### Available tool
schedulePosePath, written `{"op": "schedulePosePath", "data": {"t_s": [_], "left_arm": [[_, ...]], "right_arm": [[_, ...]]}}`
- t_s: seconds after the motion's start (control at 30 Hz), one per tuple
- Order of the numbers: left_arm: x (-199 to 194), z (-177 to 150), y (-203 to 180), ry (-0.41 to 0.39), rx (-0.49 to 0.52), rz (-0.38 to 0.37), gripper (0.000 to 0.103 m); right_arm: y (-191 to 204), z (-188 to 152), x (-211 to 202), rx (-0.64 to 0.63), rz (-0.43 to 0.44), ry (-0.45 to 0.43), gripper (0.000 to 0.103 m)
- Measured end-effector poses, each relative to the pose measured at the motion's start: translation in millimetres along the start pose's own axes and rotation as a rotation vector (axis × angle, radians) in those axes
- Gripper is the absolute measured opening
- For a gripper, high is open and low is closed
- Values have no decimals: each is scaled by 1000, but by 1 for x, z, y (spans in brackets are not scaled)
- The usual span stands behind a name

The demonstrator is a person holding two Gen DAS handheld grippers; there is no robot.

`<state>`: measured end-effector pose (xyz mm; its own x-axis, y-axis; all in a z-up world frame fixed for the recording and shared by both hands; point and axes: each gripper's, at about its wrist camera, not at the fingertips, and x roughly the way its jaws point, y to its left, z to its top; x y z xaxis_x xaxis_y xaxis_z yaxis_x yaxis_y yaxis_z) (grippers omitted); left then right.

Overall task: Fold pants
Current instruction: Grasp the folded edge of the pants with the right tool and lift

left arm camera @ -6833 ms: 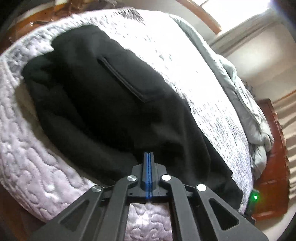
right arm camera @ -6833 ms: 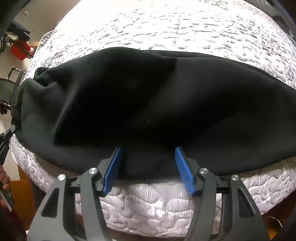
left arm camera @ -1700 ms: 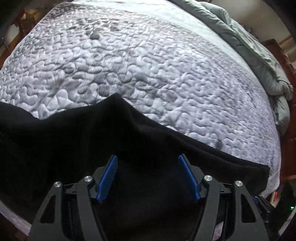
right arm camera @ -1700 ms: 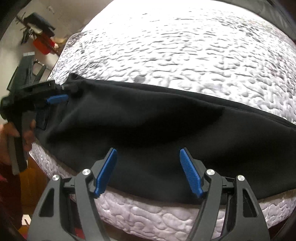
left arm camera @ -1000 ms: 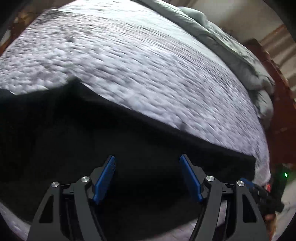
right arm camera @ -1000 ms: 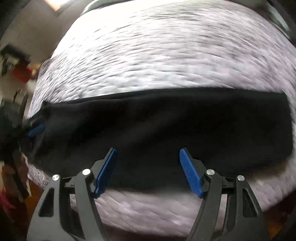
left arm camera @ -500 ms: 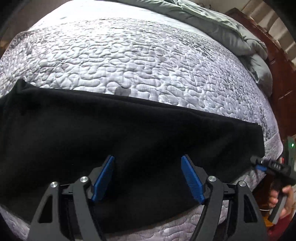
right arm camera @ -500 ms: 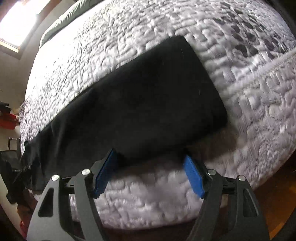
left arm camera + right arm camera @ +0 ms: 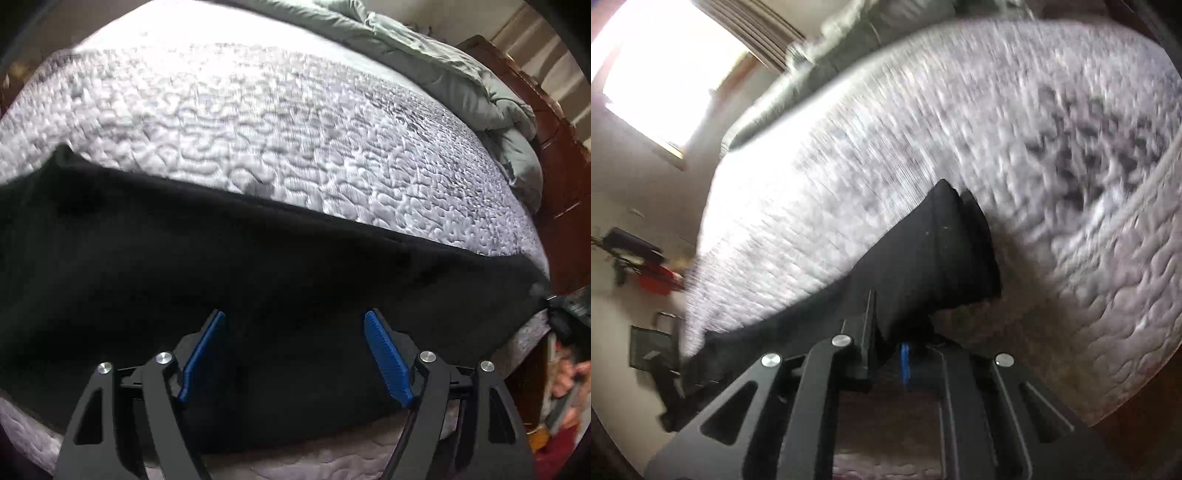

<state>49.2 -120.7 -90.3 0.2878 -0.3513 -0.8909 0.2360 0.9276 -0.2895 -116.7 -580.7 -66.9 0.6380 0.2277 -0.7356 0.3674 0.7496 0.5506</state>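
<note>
one pants [image 9: 923,266] end pinched in right gripper [image 9: 886,332].

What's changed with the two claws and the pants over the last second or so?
The right claw swung to the cuff end of the black pants, and its jaws have just been closing; they now pinch the near edge of the fabric there. The left claw slid along the leg and its jaws have just been opening a little wider; they grip nothing. The pants still lie stretched along the quilted mattress edge.
</note>
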Motion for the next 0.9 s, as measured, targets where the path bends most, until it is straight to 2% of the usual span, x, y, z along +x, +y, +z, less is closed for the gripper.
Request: {"op": "schedulePosePath", "data": {"t_s": [0.03,0.1,0.2,0.23,0.3,0.37,0.43,0.47,0.5,0.53,0.63,0.77,0.9], "left_arm": [[1,0,3,-9,3,24,81],[9,0,15,-6,-21,63,82],[26,-1,24,9,20,81,82],[26,-1,22,4,47,93,82],[18,-1,16,-3,58,93,82],[5,0,16,-41,41,43,82],[3,3,15,-77,81,83,83],[15,5,20,-59,92,118,83],[27,7,26,-18,80,116,83],[32,7,30,-13,77,105,82],[17,10,29,-35,65,71,82],[-7,9,51,-42,-35,5,84],[-24,4,76,-44,-85,20,84]], "right_arm": [[-2,0,-6,8,-12,-17,8],[-12,-4,2,19,-65,10,8],[-47,-17,49,102,-157,148,8],[-50,-21,58,117,-167,160,8],[-54,-30,56,131,-153,132,8],[-48,-30,48,111,-159,114,8],[-43,-30,46,73,-181,108,8],[-41,-26,50,73,-193,114,9],[-41,-26,55,83,-207,127,9],[-43,-26,57,107,-213,134,9],[-27,-22,50,75,-227,100,9],[11,-19,29,-21,-234,41,9],[59,-20,18,-131,-192,-5,9]]}}
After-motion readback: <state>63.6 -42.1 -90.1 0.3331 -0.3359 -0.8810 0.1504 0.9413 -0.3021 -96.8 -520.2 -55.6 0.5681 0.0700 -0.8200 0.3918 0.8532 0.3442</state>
